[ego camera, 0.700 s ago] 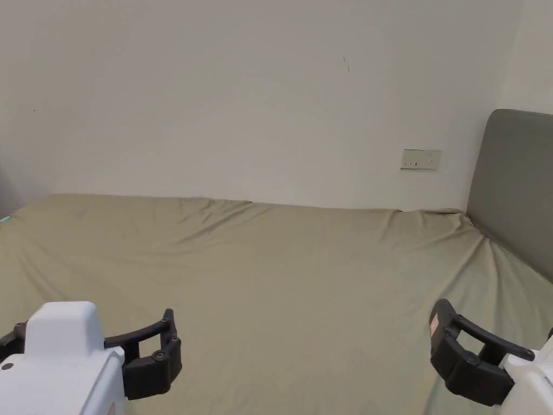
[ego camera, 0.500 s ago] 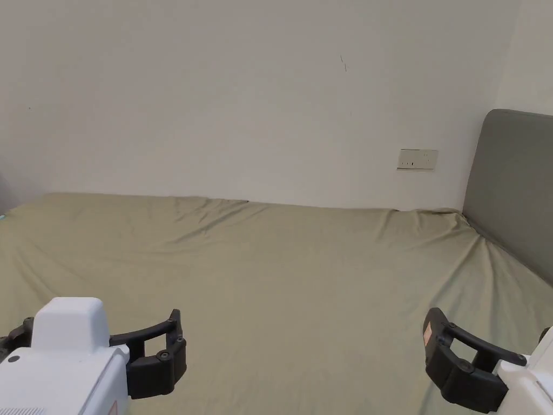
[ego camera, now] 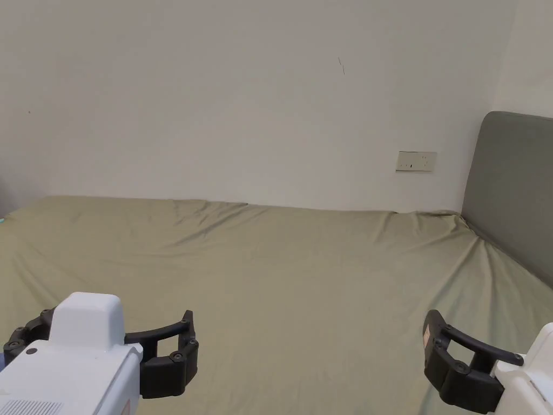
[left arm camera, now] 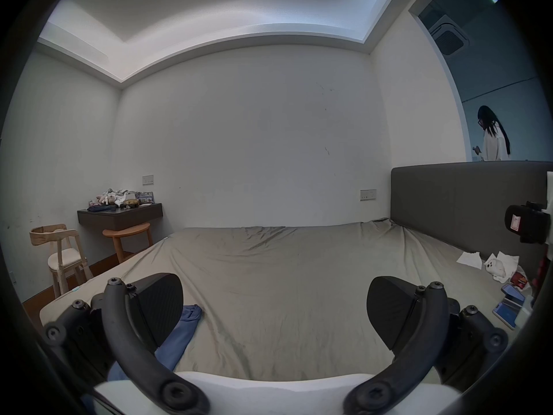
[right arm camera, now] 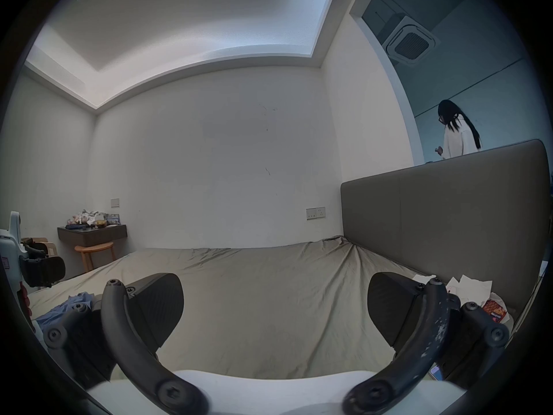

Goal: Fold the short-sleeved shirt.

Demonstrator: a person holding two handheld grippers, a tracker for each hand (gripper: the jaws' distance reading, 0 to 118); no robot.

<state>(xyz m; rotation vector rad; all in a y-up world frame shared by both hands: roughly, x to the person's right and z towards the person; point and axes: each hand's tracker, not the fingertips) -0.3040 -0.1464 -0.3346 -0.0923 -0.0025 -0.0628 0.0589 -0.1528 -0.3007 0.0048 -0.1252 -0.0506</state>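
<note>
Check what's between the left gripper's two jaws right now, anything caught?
Nothing caught. In the left gripper view the left gripper stands open, with bare olive bedsheet between its jaws; the blue shirt lies apart, behind the jaw on the picture's left.

left claw (ego camera: 116, 346): nudged forward-right | right claw (ego camera: 486, 359): barely lower

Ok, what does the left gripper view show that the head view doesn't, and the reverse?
Left gripper view adds a blue garment at the bed's near left edge, a wooden chair, a cluttered shelf, papers by the headboard, and a person beyond it. Head view adds the left gripper with its white housing. Shared: the olive sheet, headboard, wall socket, right gripper.
</note>
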